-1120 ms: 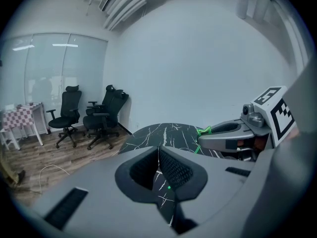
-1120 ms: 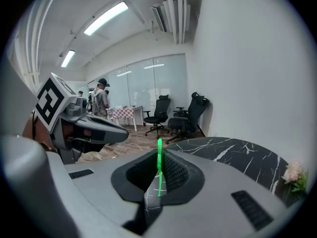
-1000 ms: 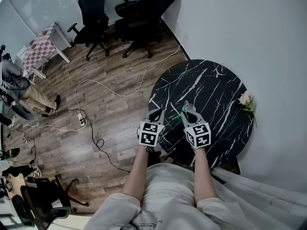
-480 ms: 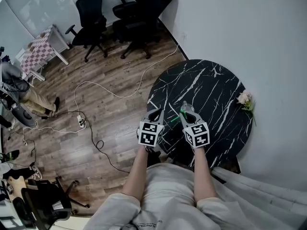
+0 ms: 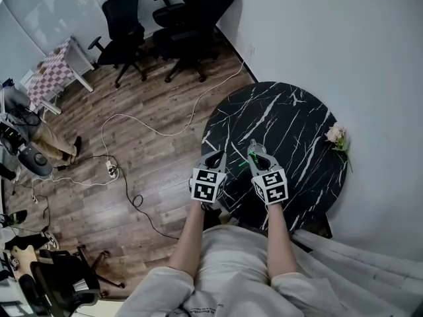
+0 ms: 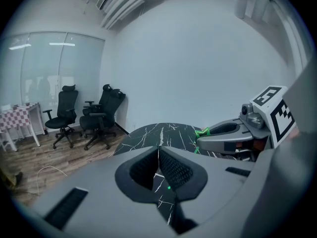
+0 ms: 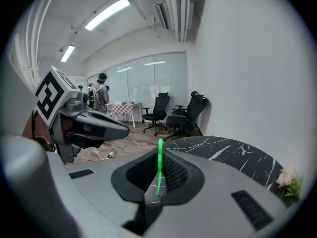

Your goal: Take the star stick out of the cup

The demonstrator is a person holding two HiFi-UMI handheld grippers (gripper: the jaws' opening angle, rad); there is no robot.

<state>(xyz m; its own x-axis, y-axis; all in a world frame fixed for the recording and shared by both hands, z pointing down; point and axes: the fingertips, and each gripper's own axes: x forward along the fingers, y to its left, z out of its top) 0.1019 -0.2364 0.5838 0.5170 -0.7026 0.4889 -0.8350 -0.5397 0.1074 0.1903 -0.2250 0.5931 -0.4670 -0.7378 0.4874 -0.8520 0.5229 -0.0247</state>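
Right claw point(image 5: 253, 148) pinches a thin green star stick point(image 7: 159, 172) over the black marbled counter's point(image 5: 291, 121) near edge; left claw point(image 6: 158, 155) pressed together, empty.

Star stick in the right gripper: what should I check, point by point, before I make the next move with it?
1. Right gripper shut on the star stick: ok.
2. Stick sits straight between the pads, its top above the gripper's tips: ok.
3. Left gripper shut with nothing in it, so it is free to help: ok.
4. Where the cup stands: cannot tell, no view shows a cup.
5. Bare table lies ahead of both grippers: ok.
6. Flowers lie at the table's far right edge, apart from both grippers: ok.
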